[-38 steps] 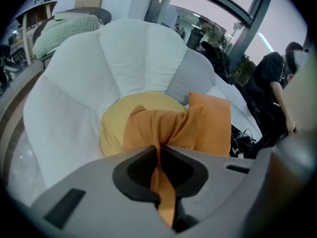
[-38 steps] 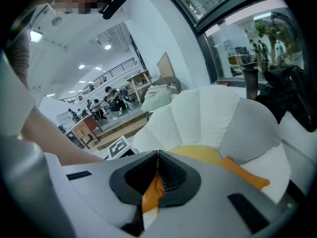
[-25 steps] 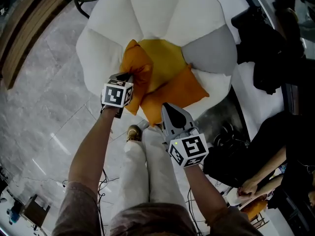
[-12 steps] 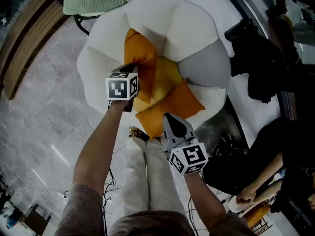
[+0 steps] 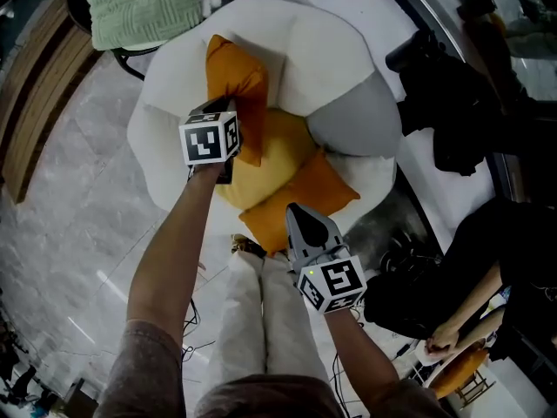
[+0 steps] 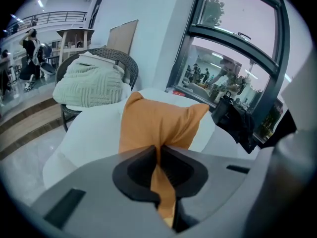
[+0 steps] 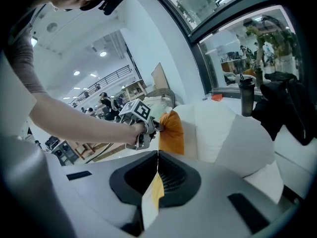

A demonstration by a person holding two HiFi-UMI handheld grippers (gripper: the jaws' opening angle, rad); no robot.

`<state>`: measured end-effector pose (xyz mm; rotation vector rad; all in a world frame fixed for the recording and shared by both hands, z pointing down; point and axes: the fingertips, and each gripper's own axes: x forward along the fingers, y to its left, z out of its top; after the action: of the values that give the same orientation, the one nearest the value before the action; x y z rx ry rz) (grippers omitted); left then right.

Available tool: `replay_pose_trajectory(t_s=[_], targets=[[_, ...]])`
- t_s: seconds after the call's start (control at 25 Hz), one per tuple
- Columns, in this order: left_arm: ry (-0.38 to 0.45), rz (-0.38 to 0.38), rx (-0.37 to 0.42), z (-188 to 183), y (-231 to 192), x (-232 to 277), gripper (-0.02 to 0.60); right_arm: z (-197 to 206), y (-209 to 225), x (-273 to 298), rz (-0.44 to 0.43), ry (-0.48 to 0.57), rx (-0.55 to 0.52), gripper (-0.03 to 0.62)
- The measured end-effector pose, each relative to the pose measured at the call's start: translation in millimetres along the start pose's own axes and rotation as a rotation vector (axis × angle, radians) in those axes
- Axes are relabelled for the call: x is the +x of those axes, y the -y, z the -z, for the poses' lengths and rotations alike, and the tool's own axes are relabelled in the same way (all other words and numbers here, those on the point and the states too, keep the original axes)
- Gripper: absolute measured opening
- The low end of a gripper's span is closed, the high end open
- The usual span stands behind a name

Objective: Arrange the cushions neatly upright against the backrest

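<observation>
Standing by the chair, far left first: a green knit blanket (image 5: 144, 7) is heaped on a dark wicker seat (image 6: 126, 63), on grey marble floor (image 5: 61, 190).

Next along is the white petal-shaped lounge chair (image 5: 322, 50), its backrest made of puffy white lobes w/ one grey lobe (image 5: 352, 124) on the right side.

L gripper (image 6: 159, 153) reaches in from the person's outstretched arm. Its jaws are pressed tight on the lower edge of an orange cushion (image 5: 235, 81), w/ a fold of the fabric pinched between the ribbed pads. That cushion stands upright, long side up, its back against the white lobes at the chair's left rear.

Mid-seat lies a yellow cushion (image 5: 274, 159), flat, just right of the L gripper and partly under its neighbours.

Overlapping its near-right side is a second orange cushion (image 5: 305, 190), also flat, at the front of the seat, one corner pointing toward the grey lobe.

R gripper (image 5: 300, 212) sits at that cushion's near edge. Its jaws are closed on a thin strip of yellow-orange fabric, apparently the hem of the front cushion, tho the colour is washed out up close.

Far right: black clothing (image 5: 444, 103) draped over a white surface, and a seated person in black (image 5: 487, 259) w/ hands in their lap.
</observation>
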<state>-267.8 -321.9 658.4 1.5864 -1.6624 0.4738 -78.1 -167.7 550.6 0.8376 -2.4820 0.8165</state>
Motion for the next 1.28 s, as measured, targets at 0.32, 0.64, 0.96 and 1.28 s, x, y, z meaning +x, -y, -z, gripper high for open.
replay_pose_trajectory(t_s=[0.32, 0.64, 0.96, 1.28], targets=[[0.002, 0.033, 0.043, -3.5, 2.1, 38.9, 0.037, -5.2, 13.6, 23.5, 0.048, 0.013, 0.026, 0.018], [0.015, 0.115, 0.101, -1.5, 21.8, 63.6, 0.055, -7.3, 20.1, 45.6, 0.073, 0.017, 0.037, 0.018], [0.016, 0.156, 0.144, 2.9, 35.5, 58.1, 0.125, -15.6, 15.5, 46.9, 0.079, 0.022, 0.03, 0.018], [0.031, 0.1, 0.17, 1.6, 27.6, 23.8, 0.005, -25.2, 2.1, 34.9, 0.076, 0.025, 0.025, 0.019]])
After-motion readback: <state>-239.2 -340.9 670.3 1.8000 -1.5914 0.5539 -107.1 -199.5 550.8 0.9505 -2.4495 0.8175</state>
